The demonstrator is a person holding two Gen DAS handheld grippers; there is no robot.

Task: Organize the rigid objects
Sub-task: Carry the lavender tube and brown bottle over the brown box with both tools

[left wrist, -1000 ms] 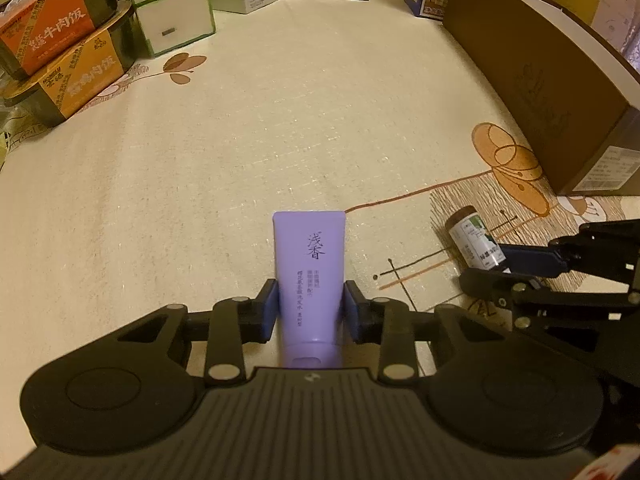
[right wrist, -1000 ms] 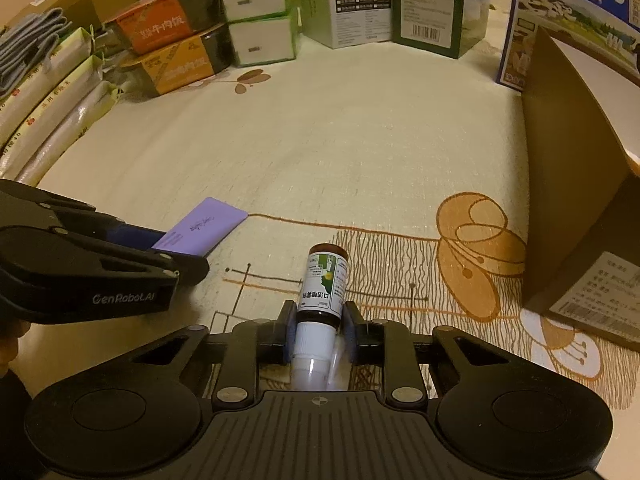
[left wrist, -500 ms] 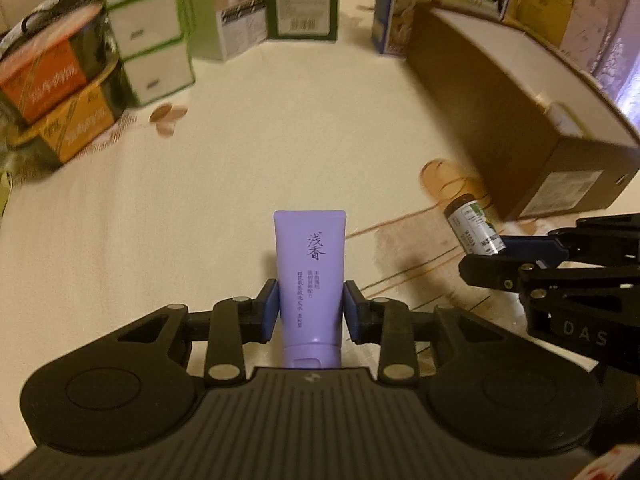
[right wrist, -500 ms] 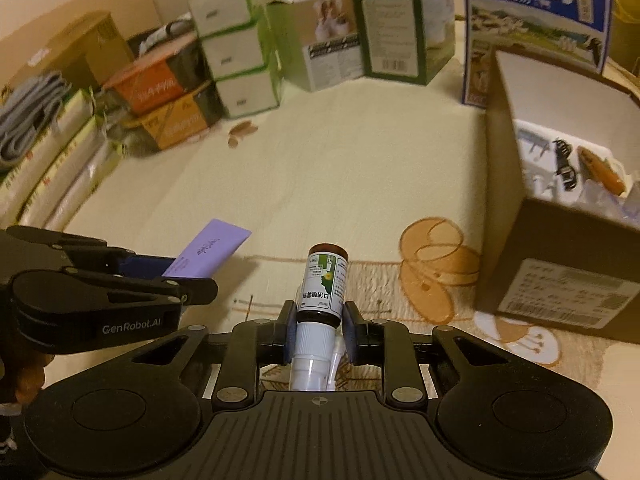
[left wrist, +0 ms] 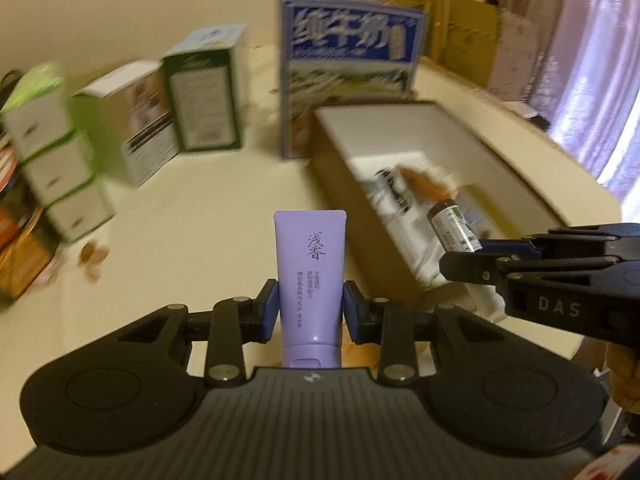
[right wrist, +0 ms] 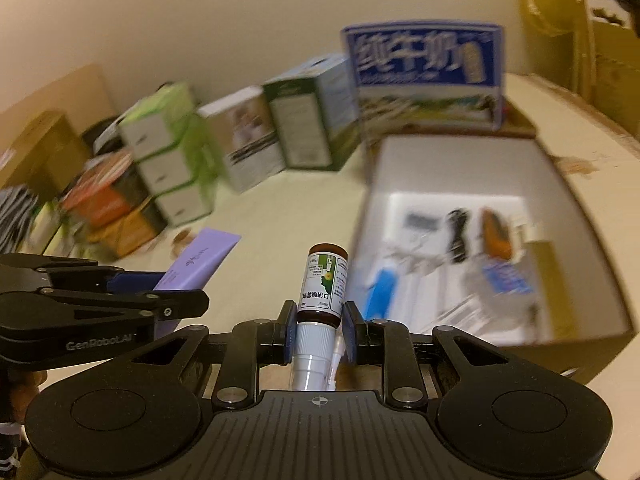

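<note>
My left gripper (left wrist: 310, 306) is shut on a purple tube (left wrist: 310, 264), held in the air with its cap toward the camera. My right gripper (right wrist: 316, 326) is shut on a small brown spray bottle (right wrist: 323, 288) with a white cap. Both are raised above the cream tablecloth. An open cardboard box (right wrist: 568, 200) with a white inside lies ahead and to the right, holding several small items. In the left wrist view the bottle (left wrist: 454, 226) hangs over the box's near end (left wrist: 332, 176). The tube also shows in the right wrist view (right wrist: 202, 260).
A blue milk carton (right wrist: 424, 76) stands behind the box. Green and white cartons (right wrist: 256, 140) and stacked food boxes (right wrist: 108, 208) line the far left. More cardboard boxes (left wrist: 472, 28) stand at the back right.
Both grippers have lifted their objects off the tablecloth and risen. The view now looks down into the open box, and both have moved toward it.
</note>
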